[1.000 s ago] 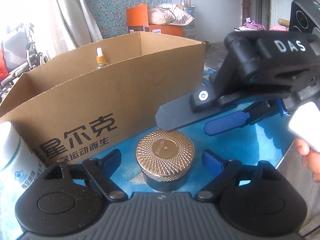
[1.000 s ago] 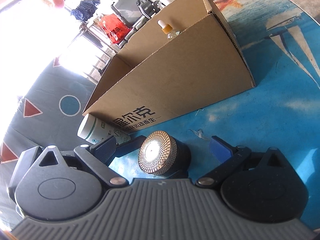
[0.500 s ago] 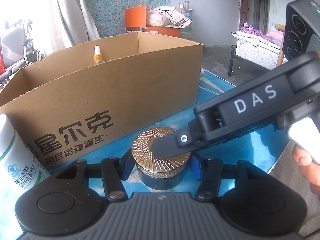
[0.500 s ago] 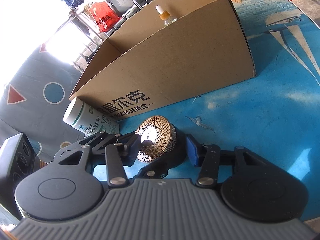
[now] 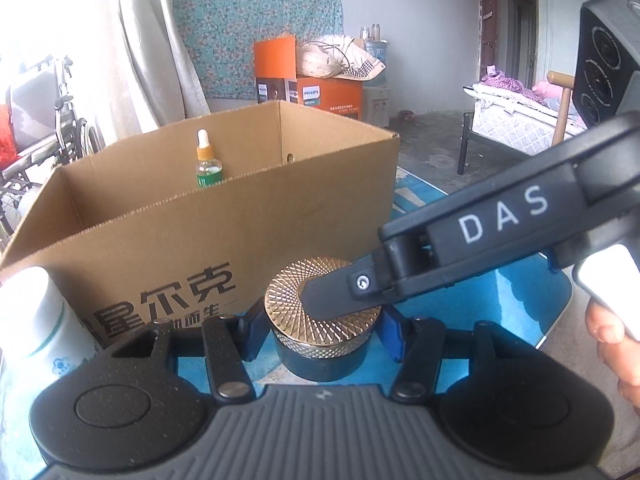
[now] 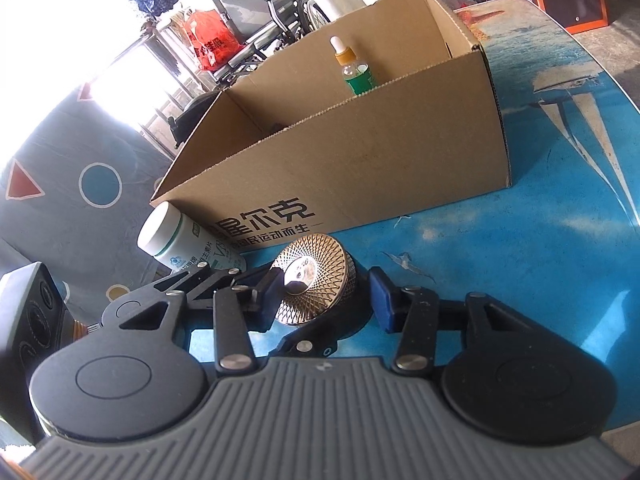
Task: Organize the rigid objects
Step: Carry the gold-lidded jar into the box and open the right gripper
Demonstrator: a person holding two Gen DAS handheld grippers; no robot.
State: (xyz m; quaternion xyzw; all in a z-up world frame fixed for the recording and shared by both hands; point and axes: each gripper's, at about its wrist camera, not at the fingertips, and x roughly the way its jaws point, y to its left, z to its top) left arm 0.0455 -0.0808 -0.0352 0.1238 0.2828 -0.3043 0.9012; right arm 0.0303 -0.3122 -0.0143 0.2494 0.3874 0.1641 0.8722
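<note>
A round jar point(image 5: 288, 300) with a gold textured lid and a dark body stands on the blue table just in front of the cardboard box point(image 5: 200, 240). My left gripper point(image 5: 320, 336) is shut on the jar's body, with a blue pad on each side. The right gripper comes in from the right, and one of its black fingers point(image 5: 332, 300) lies across the lid. In the right wrist view the jar point(image 6: 316, 276) sits between the blue pads of my right gripper point(image 6: 324, 298), which press its rim and body. The left gripper's linkage point(image 6: 188, 292) crosses in from the left.
The open box point(image 6: 360, 152) holds an upright dropper bottle point(image 6: 352, 68) with green liquid. A white pill bottle point(image 6: 180, 240) stands beside the box's near left corner. The blue table point(image 6: 540, 220) ends close on the right, where a person's hand point(image 5: 612, 336) shows.
Both grippers stood wide open around the jar a second ago and have closed onto it. The right gripper's finger has come over the lid, and the right wrist view has lifted and rolled slightly.
</note>
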